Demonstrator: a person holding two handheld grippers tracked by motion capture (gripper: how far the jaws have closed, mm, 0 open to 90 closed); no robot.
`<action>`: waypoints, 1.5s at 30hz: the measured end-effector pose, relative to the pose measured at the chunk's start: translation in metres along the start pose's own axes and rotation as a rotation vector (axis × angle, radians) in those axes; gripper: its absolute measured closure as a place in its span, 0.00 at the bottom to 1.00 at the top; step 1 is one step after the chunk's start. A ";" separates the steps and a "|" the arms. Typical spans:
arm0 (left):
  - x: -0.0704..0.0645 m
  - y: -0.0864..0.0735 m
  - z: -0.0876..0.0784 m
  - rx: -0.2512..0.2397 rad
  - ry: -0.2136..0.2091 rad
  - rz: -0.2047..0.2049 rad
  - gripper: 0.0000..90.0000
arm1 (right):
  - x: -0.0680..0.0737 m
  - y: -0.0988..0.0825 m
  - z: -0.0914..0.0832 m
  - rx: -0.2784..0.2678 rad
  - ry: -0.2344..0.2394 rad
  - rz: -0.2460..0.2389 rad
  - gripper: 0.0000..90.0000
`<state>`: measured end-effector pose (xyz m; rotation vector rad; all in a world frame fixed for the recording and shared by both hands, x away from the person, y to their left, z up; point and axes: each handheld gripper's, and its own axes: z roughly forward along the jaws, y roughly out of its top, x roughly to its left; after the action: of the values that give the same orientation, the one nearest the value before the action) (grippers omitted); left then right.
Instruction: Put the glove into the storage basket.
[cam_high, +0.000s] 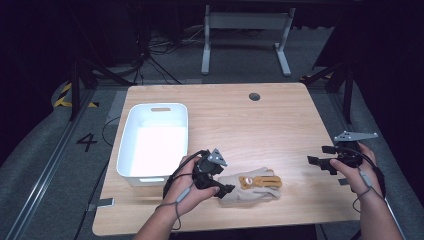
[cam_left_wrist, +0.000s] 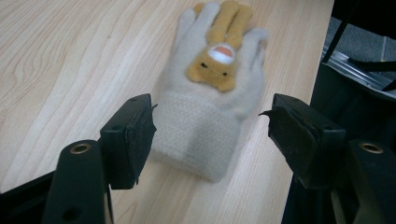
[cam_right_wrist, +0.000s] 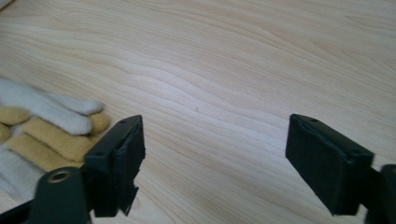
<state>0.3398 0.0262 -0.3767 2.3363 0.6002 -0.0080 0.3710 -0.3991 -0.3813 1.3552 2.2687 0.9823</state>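
High view: left gripper (cam_high: 220, 182) at 6 o'clock on the pale wood-grain table (cam_high: 280, 120), jaws spread wide either side of the ribbed cuff of a fuzzy cream glove (cam_left_wrist: 210, 107) with a tan bear sewn on. Likely a pick-up about to start (perhaps for the white plastic bin (cam_high: 131, 150) at 9 o'clock); next, closing on the soft cuff. Right gripper (cam_high: 320, 163) at 4 o'clock, jaws apart, empty.

A light wooden table (cam_high: 240, 115) is seen on grey carpet (cam_high: 30, 165), with a white-legged desk frame (cam_high: 245, 30) beyond. Yellow-black hazard tape (cam_high: 65, 95) and a floor numeral "4" (cam_high: 86, 142) are lit amid darkness.
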 end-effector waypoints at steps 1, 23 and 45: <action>0.000 0.001 0.001 0.004 0.002 0.004 0.35 | -0.002 -0.001 0.000 0.001 0.001 -0.002 0.18; 0.005 0.005 0.023 0.023 -0.013 0.026 0.32 | -0.024 -0.022 0.005 0.154 -0.032 0.065 0.31; 0.002 0.010 0.060 0.089 -0.035 0.090 0.23 | -0.017 -0.018 0.008 0.127 0.010 0.021 0.31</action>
<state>0.3558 -0.0183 -0.4155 2.4423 0.4859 -0.0350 0.3726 -0.4158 -0.4004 1.4304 2.3642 0.8659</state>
